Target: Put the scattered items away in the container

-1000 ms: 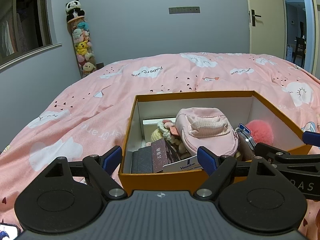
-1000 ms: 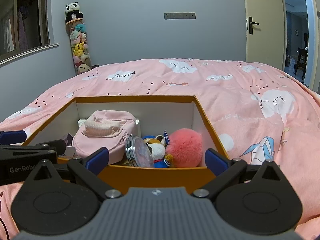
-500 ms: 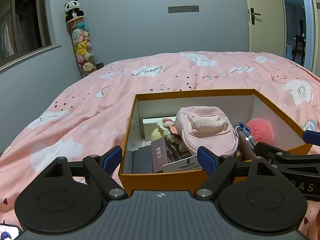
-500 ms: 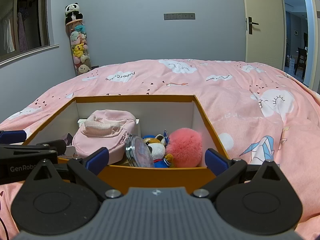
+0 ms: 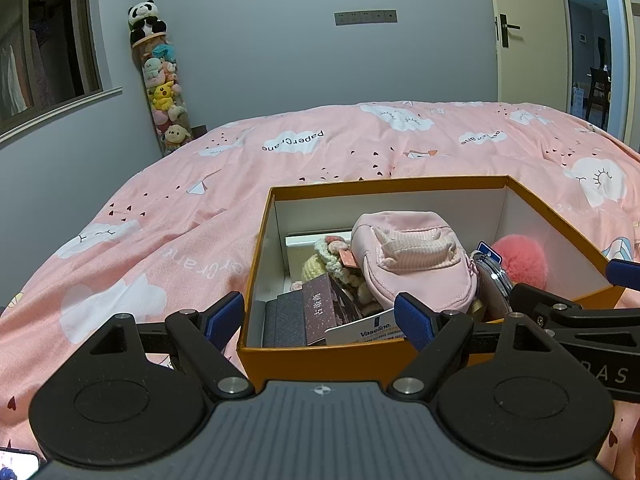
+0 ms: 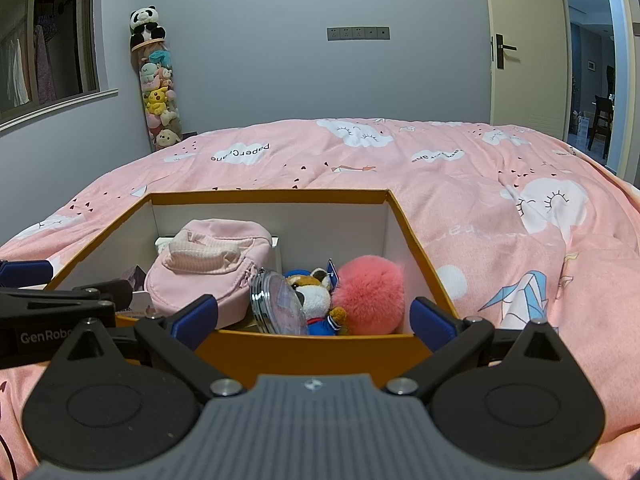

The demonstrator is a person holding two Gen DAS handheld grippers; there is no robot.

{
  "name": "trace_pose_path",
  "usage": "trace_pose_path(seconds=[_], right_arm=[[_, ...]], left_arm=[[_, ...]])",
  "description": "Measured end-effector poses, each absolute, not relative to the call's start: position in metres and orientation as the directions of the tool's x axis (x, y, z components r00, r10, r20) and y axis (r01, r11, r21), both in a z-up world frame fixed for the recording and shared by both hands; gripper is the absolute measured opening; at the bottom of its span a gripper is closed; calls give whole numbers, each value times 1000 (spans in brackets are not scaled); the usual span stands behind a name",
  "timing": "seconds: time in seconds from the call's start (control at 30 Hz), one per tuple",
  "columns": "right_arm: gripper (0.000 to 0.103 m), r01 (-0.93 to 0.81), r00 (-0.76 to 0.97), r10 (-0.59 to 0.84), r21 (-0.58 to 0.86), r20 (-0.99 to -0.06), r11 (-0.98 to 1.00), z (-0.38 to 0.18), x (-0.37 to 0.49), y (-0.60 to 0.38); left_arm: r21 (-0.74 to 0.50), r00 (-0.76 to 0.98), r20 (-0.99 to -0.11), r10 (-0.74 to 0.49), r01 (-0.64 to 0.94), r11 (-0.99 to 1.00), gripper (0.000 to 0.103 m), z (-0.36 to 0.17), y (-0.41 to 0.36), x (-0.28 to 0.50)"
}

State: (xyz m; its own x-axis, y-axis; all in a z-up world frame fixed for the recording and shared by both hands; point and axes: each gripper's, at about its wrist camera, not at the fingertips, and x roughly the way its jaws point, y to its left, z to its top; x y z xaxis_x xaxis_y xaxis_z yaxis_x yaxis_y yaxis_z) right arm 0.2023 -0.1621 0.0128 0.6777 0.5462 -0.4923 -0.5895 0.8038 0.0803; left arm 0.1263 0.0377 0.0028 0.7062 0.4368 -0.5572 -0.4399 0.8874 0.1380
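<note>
An orange box [image 5: 360, 358] [image 6: 304, 350] sits on the pink bed. Inside lie a pink pouch [image 5: 412, 256] [image 6: 208, 264], a pink pompom [image 5: 520, 262] [image 6: 370, 300], a round mirror [image 6: 278, 306], a small plush toy [image 6: 316, 300], knitted items [image 5: 332, 260], dark card boxes [image 5: 308, 316] and a Vaseline pack [image 5: 372, 330]. My left gripper [image 5: 320, 316] is open, straddling the box's near-left corner. My right gripper [image 6: 314, 316] is open at the box's near wall. Neither holds anything.
The pink quilt [image 5: 280, 160] [image 6: 500, 208] spreads all around the box. A tall tube of plush toys [image 5: 162, 92] stands in the far left corner. A door [image 5: 524, 32] is open at the right. A phone corner [image 5: 16, 466] shows at bottom left.
Both views have shifted very slightly; the grippers stay open and the box contents have not moved.
</note>
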Motion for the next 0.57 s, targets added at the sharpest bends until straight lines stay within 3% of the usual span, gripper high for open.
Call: trace_pose_path(seconds=[0.57], right_arm=[[102, -588, 679, 544, 80, -493, 805, 12, 202, -162]], left_arm=[[137, 707, -559, 432, -435, 890, 96, 3, 39, 125]])
